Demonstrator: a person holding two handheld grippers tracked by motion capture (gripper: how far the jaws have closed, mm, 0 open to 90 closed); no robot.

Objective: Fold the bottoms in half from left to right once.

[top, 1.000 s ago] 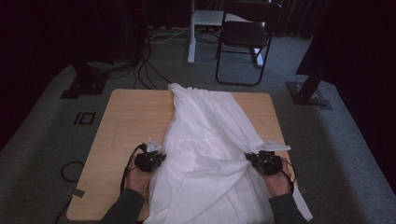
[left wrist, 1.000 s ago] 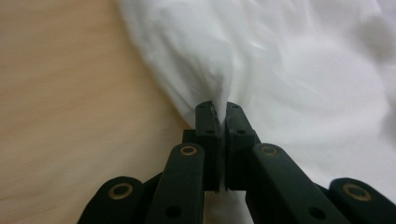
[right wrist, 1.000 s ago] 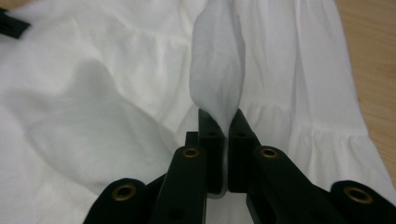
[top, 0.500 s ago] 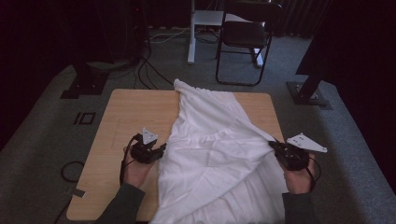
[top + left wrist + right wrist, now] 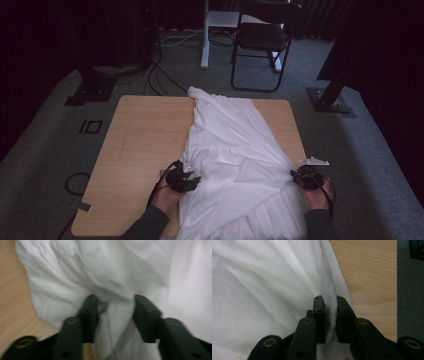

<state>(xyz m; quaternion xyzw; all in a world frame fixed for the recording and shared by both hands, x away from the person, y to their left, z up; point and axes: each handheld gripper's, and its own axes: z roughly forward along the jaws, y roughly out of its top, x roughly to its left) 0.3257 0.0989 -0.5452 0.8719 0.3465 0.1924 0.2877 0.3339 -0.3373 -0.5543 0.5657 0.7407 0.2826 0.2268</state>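
Observation:
A white garment (image 5: 235, 145) lies lengthwise down the wooden table (image 5: 145, 135), its lower part hanging over the near edge. My left gripper (image 5: 192, 182) is at the cloth's left border. Its jaws (image 5: 116, 300) stand apart around a bunched fold of the garment (image 5: 100, 270) and have just been closing, with a gap still showing beside one pad. My right gripper (image 5: 294, 176) is at the right border near the table's edge. Its jaws (image 5: 329, 300) have just been opening, and a thin fold of the garment (image 5: 262, 290) stands loosely between them.
A black folding chair (image 5: 262, 40) and a white post stand beyond the table's far end. Dark stand bases (image 5: 330, 100) sit on the carpet at both far corners. Cables (image 5: 75, 182) lie on the floor at the left. Bare wood shows left of the cloth.
The left gripper has shifted right and nearer to me onto the cloth, and its jaws have parted. The right gripper swung out right, then came back and down. The right side of the cloth is drawn out wider.

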